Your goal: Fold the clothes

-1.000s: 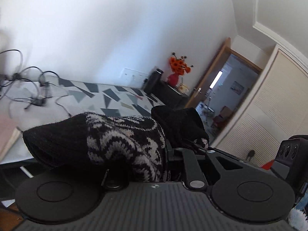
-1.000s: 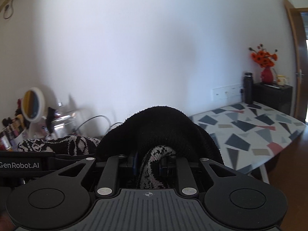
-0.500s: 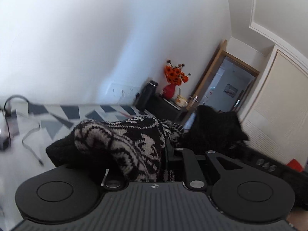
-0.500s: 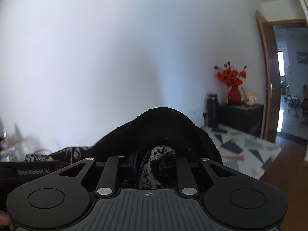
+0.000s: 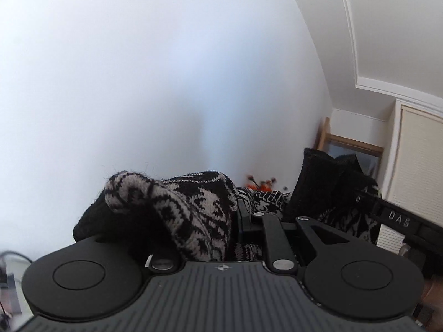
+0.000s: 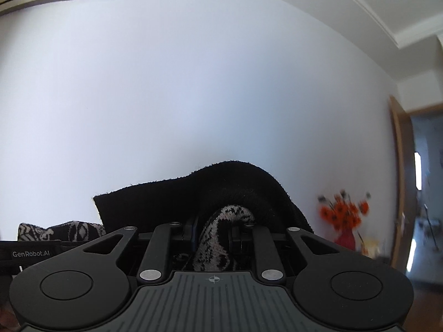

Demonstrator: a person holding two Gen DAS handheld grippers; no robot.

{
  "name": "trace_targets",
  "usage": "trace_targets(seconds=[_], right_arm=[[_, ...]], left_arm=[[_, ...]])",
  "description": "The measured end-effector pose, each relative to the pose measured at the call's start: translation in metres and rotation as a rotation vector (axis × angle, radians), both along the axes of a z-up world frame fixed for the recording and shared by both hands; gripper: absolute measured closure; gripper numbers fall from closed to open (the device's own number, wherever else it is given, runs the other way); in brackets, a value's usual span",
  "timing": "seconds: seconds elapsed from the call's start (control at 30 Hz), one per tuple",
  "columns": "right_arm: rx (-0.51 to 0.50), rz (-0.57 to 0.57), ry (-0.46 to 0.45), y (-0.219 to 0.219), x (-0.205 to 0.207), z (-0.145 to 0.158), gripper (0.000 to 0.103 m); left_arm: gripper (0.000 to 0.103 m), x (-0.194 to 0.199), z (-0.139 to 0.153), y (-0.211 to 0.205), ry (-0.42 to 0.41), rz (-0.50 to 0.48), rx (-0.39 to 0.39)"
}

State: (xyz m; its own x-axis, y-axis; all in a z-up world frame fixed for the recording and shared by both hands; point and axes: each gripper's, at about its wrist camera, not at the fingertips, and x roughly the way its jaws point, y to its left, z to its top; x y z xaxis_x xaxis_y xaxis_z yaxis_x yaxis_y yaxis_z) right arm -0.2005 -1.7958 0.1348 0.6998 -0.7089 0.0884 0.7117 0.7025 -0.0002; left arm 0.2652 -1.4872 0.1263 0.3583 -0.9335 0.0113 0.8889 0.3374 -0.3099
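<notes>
- Left claw (image 5: 238,221) clamps the black-and-white knit sweater (image 5: 193,210), lifted against the white wall (image 5: 166,83).
- Right claw (image 6: 214,232) grips the sweater's black hem.
- Orange flowers (image 6: 343,213) sit blurred at the right.

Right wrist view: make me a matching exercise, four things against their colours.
Things:
1. flowers
2. vase
3. wall
4. knitted garment

Colours:
a. white
b. black and cream pattern
c. orange
d. red

Pairs: 1-c, 2-d, 3-a, 4-b
</notes>
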Motion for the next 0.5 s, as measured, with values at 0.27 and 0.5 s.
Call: trace_targets(seconds=[0.27, 0.5], right_arm=[[0.016, 0.305, -0.080, -0.164, -0.008, 0.010, 0.086], [-0.067, 0.511, -0.119, -0.277, -0.027, 0.027, 0.086]], left_arm=[[0.084, -0.042, 0.010, -0.082, -0.018, 0.295, -0.025], [0.084, -0.094, 0.037, -0.151, -0.108, 0.522, -0.050]])
